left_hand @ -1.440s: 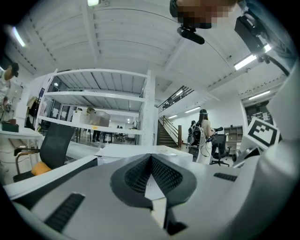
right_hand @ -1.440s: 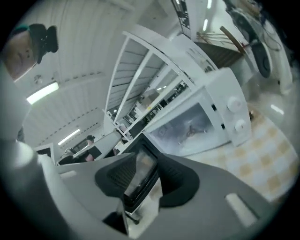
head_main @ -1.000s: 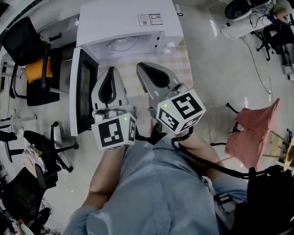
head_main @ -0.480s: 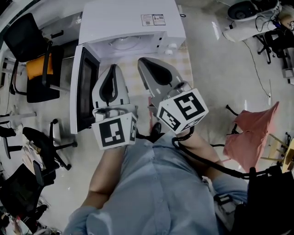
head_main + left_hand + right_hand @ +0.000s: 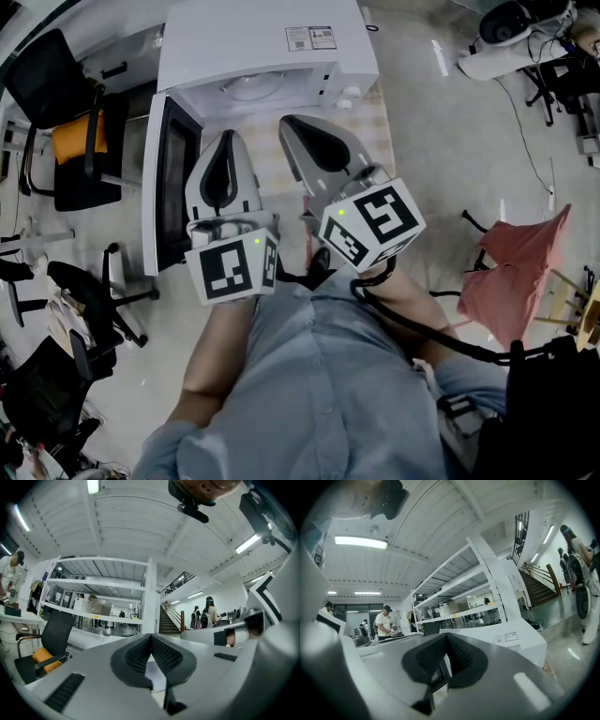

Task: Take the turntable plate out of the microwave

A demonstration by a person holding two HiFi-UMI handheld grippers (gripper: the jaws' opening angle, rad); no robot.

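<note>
Turntable plate inside microwave; door swung left; left gripper, right gripper side by side before opening.

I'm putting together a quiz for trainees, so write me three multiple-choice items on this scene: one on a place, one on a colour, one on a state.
1. Where is the turntable plate relative to the microwave?
A. Inside its cavity
B. On its roof
C. On the floor beside it

2. What colour is the cushion on the black office chair?
A. Blue
B. Orange
C. Green

3. How does the microwave door stand?
A. Shut
B. Taken off
C. Swung open to the picture's left

Answers:
1 A: the head view shows the round plate lying in the open cavity.
2 B: the pad on the chair's seat is plainly orange.
3 C: the door hangs from the microwave's left side, its dark window facing the grippers.
</note>
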